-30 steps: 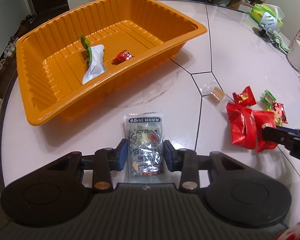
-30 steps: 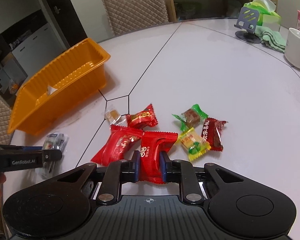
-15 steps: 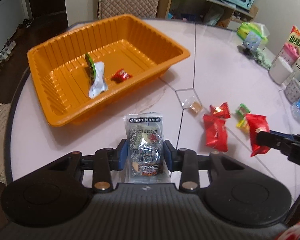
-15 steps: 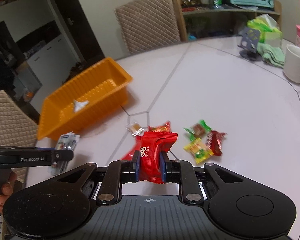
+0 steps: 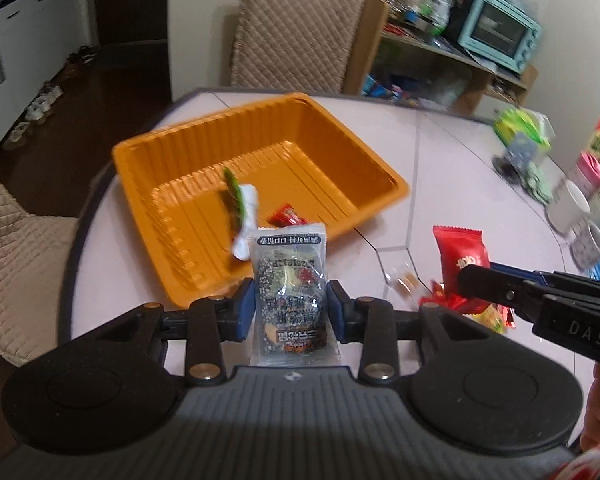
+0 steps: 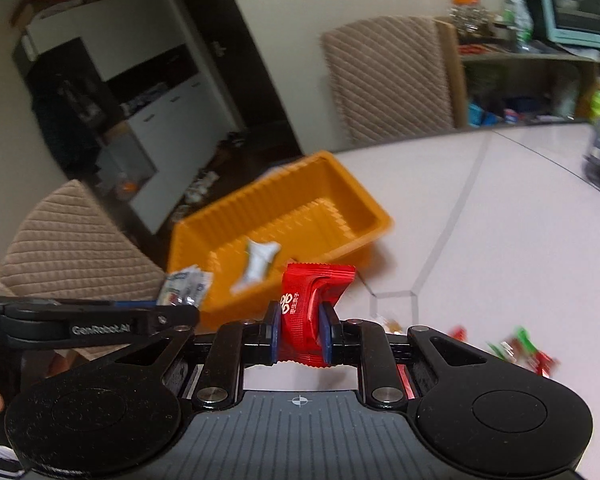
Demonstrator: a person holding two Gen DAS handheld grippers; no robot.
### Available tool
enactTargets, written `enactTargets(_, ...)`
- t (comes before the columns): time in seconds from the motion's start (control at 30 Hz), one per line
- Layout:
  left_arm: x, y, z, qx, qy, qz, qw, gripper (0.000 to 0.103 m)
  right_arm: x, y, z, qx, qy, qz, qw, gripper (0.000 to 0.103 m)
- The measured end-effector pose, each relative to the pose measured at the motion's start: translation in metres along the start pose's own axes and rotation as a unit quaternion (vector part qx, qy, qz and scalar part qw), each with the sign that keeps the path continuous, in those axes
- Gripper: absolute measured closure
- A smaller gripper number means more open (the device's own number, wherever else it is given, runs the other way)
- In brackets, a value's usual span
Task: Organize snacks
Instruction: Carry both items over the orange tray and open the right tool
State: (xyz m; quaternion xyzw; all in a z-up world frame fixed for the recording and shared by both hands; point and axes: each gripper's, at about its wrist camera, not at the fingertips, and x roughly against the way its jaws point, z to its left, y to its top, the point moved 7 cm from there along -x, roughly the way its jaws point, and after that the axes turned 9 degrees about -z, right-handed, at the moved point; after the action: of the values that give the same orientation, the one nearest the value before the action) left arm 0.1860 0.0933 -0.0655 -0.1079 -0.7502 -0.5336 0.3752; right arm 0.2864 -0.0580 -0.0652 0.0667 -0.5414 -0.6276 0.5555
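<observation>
Step in hand: carry phase, both grippers loaded and clear of the table [image 5: 440, 152], heading for the tray [image 5: 204, 148]. Far left, the tray sits on the table's left part and holds a white pouch [image 5: 246, 216] with a green edge and a small red candy [image 5: 286, 216], near its front wall. Left gripper [image 5: 291, 307] is clamped on a clear packet [image 5: 290, 280], pads pressing both long sides, packet standing upright just short of the tray's near corner. Right of that, right gripper [image 6: 300, 334] is clenched on a red pack [image 6: 310, 304], pinched at its lower half, top sticking up free; in the left view it hangs over the loose pile. Leftover snacks [image 6: 516, 348] lie on the table at far right, blurred, so count and type are uncertain, probably four or five. Next move likely calls for getting each load past the tray's front rim and over the bare floor area, then letting go one at a time so the two tools don't crowd each other. Drop low; the light packets could slide or bounce on the ribbed floor.
</observation>
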Motion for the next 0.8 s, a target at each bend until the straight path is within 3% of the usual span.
enactTargets(0.37,-0.017,0.042,0.043,0.049,0.052,-0.027,0.9971,0.069,-0.069,0.042,0.026,0.049,0.038,-0.009,0.998,0.083)
enactTargets(0.57,-0.040,0.054,0.059,0.063,0.076,-0.024,0.9949,0.069,-0.110,0.057,0.019,0.063,0.030,0.001,0.998,0.083)
enactTargets(0.8,-0.064,0.053,0.073,0.082,0.092,-0.009,0.9923,0.069,-0.154,0.052,0.007,0.094,0.021,0.034,0.995,0.083)
